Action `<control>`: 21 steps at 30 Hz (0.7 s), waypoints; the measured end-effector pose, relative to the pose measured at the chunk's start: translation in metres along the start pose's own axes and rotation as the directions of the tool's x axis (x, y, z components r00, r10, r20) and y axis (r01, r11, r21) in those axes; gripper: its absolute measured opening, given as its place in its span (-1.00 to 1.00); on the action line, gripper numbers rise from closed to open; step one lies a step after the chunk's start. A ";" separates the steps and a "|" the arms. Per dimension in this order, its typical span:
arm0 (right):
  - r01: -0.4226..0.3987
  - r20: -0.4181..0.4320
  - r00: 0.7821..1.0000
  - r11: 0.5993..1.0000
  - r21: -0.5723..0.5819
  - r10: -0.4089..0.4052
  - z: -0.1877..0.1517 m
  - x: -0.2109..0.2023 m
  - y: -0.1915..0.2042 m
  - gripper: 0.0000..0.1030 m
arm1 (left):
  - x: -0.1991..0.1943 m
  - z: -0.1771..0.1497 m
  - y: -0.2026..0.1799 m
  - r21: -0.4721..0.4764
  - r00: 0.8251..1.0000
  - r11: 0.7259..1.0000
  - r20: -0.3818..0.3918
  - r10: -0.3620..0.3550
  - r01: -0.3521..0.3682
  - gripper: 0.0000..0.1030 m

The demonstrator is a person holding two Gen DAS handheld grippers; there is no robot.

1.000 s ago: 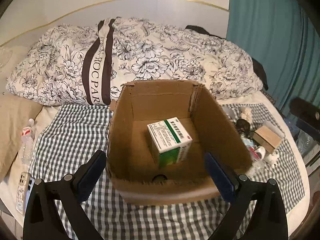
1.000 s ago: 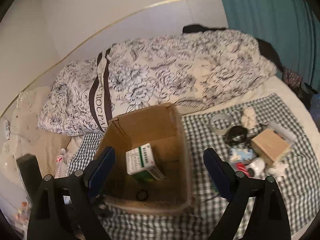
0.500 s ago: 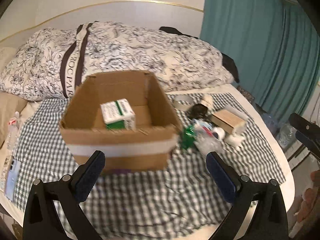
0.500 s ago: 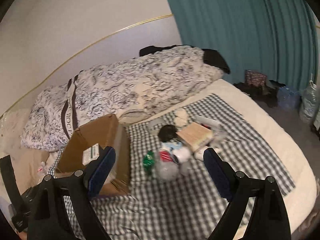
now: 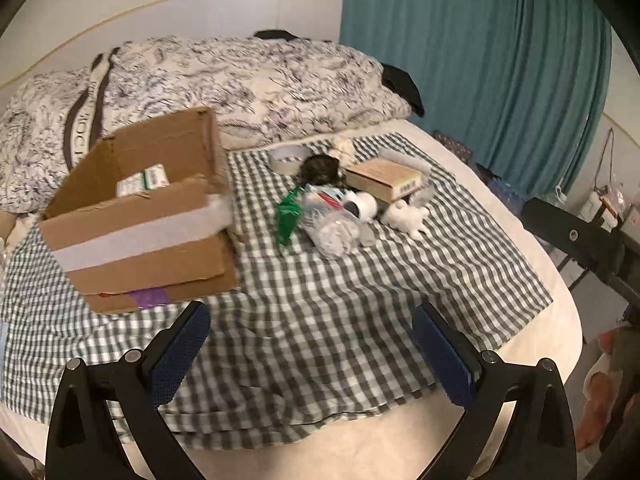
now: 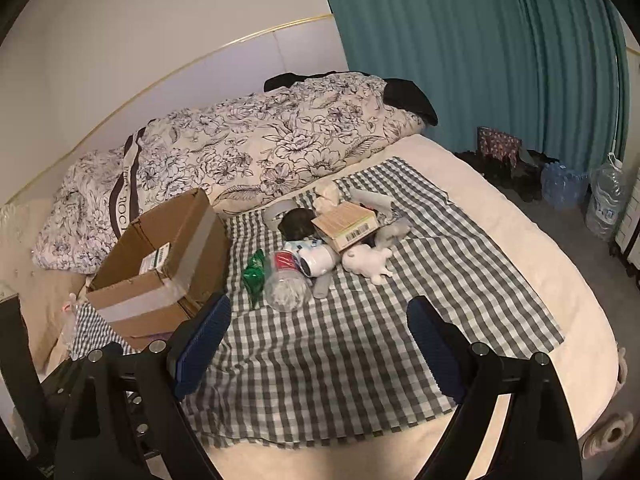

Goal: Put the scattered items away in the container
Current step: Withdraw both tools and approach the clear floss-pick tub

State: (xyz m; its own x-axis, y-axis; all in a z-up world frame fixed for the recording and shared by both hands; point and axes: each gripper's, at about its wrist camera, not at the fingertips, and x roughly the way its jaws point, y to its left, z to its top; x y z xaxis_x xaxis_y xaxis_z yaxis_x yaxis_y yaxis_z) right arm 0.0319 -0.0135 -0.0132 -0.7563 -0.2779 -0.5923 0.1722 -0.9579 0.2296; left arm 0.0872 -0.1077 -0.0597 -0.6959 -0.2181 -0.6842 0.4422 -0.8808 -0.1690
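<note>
The cardboard box point(image 6: 160, 276) sits open-topped at the left end of the checked cloth point(image 6: 360, 340) on the bed point(image 6: 520, 248), its long side running from the near left toward the floral duvet point(image 6: 260, 152) behind; it is brown, with a pale tape band across its near wall, and a white-and-green medicine carton point(image 6: 155, 261) lies inside. To its right, apart from the box, the scattered items lie in a loose heap: a green foil packet point(image 6: 254, 274), a clear plastic bottle point(image 6: 286, 286) on its side with its base toward the camera, a white cylinder point(image 6: 318, 260), a white plush toy point(image 6: 370, 262), a flat kraft box point(image 6: 346, 224) with a barcode, a dark round object point(image 6: 298, 224) and a roll of tape point(image 6: 278, 212). The left tongs point(image 5: 312, 348) and right tongs point(image 6: 318, 342) both stand wide apart with nothing between them, above bare cloth in front of the heap. A second ago both views looked straight down into the box; now both have swung right, so the heap is central and the box lies off to the left. A teal curtain point(image 6: 480, 60) hangs beyond the bed.
</note>
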 end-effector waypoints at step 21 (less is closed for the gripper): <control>0.074 -0.100 0.993 0.997 0.038 -0.070 -0.008 0.094 -0.065 0.75 | 0.126 0.031 -0.013 -0.177 0.993 0.982 -0.110 0.042 -0.062 1.00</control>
State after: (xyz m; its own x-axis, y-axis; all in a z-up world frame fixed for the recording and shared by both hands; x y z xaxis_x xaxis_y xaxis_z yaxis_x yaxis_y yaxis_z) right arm -0.0458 0.0222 -0.0902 -0.6998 -0.2158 -0.6810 0.0913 -0.9725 0.2144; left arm -0.0241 -0.1365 -0.1213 -0.6102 -0.2079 -0.7644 0.5774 -0.7774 -0.2495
